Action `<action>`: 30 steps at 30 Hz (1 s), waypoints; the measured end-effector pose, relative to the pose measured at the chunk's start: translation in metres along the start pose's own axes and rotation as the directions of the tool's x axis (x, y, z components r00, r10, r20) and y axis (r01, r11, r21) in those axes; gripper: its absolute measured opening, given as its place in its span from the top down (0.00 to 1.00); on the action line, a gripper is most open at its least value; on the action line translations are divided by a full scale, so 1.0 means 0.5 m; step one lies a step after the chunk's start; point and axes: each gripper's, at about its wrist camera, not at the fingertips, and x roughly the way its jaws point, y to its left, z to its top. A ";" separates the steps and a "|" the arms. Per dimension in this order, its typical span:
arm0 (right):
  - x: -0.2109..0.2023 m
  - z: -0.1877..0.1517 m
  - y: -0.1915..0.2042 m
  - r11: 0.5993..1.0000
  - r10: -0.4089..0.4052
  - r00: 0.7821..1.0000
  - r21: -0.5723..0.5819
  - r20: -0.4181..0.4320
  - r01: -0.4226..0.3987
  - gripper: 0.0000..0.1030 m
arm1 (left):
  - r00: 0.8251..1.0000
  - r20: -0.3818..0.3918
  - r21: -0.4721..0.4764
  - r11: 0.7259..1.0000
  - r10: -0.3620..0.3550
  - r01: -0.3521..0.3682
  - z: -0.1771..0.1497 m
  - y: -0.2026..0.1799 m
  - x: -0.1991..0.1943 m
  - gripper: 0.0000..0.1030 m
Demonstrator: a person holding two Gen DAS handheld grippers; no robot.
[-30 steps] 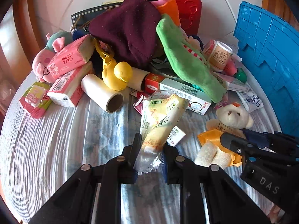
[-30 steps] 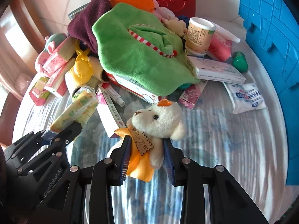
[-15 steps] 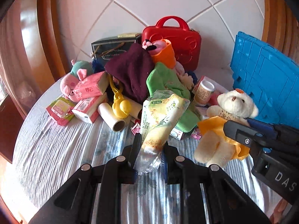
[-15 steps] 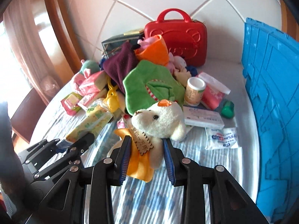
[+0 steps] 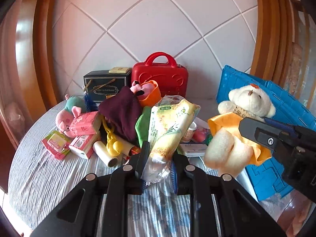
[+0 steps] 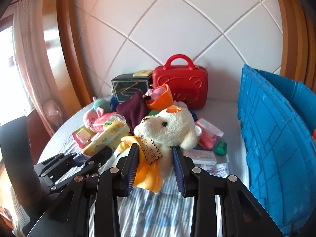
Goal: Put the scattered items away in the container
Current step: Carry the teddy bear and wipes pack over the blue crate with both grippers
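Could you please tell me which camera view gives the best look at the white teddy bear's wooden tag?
The right wrist view: the wooden tag faces the camera on the teddy bear, between the fingers of the right gripper. In the left wrist view only a sliver of it shows, beside that gripper.

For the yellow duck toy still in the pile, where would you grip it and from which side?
Judging from the left wrist view, grip the yellow duck across its round head, coming from above and the near side. The head faces the table's open front and shows fully, while its looped handle runs back under the maroon cloth. The white roll lies against it, so close the fingers carefully.
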 end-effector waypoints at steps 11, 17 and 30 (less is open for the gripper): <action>-0.117 0.045 -0.081 0.995 -0.099 0.990 0.021 0.099 0.097 0.68 | 0.992 0.071 0.084 0.992 -0.102 0.096 0.077 -0.142 -0.039 0.82; -0.208 0.110 -0.202 0.985 -0.169 0.970 0.014 0.175 0.170 0.68 | 0.974 0.116 0.138 0.974 -0.197 0.181 0.156 -0.309 -0.057 0.82; -0.409 0.290 -0.616 0.921 -0.354 0.877 -0.039 0.326 0.386 0.68 | 0.964 0.084 0.080 0.966 -0.253 0.246 0.388 -0.755 0.038 0.82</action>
